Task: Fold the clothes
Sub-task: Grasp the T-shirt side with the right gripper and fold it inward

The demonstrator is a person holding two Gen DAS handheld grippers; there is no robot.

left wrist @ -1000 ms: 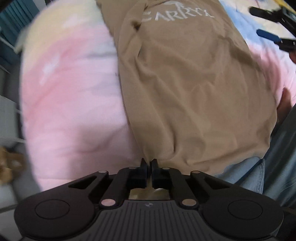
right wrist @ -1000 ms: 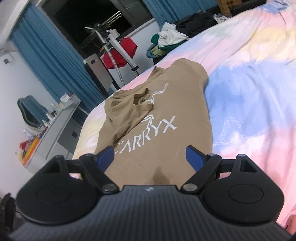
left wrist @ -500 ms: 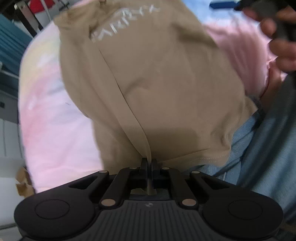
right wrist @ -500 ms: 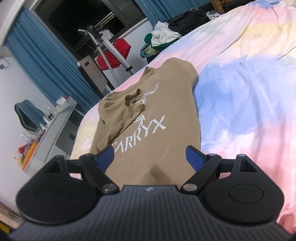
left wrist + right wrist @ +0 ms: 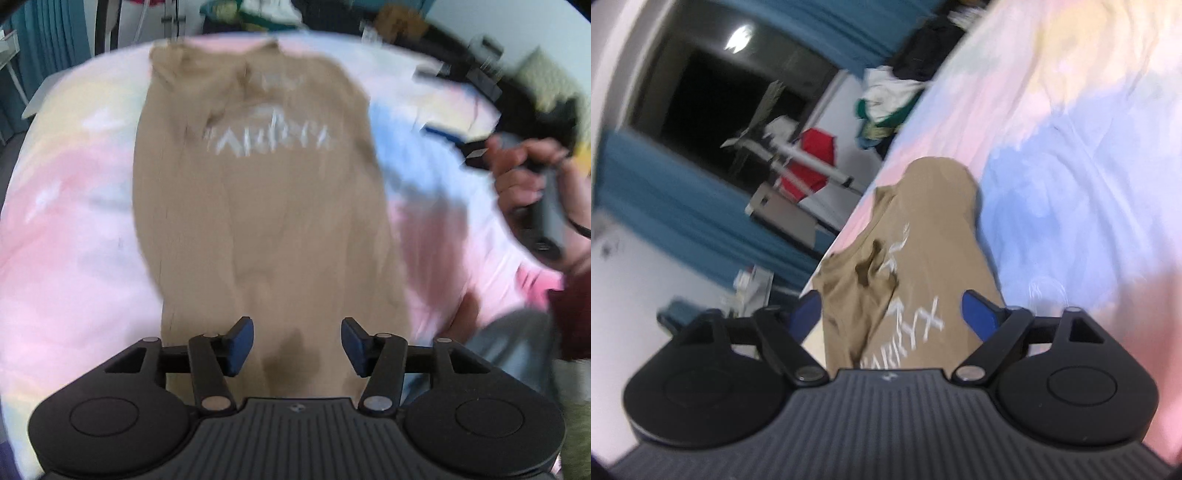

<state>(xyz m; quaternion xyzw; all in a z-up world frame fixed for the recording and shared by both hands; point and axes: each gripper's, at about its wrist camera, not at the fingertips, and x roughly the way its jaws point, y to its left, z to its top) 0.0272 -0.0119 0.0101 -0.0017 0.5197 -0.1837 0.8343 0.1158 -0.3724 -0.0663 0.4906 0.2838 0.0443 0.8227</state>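
A tan T-shirt (image 5: 266,229) with white lettering lies lengthwise on the pastel bedspread (image 5: 74,240), sides folded in, collar at the far end. My left gripper (image 5: 297,345) is open and empty just above the shirt's near hem. My right gripper (image 5: 894,315) is open and empty, tilted, over the lettered part of the shirt (image 5: 916,280). In the left wrist view the right gripper (image 5: 458,144) is held in a hand at the right, above the bed. Both views are blurred by motion.
Blue curtains (image 5: 665,206), a drying rack with a red garment (image 5: 809,162) and a pile of clothes (image 5: 890,103) stand beyond the far edge of the bed. The person's jeans (image 5: 509,343) are at the near right.
My left gripper has let go of the shirt's hem and opened; the shirt now lies flat. The right gripper has tilted and moved closer over the shirt.
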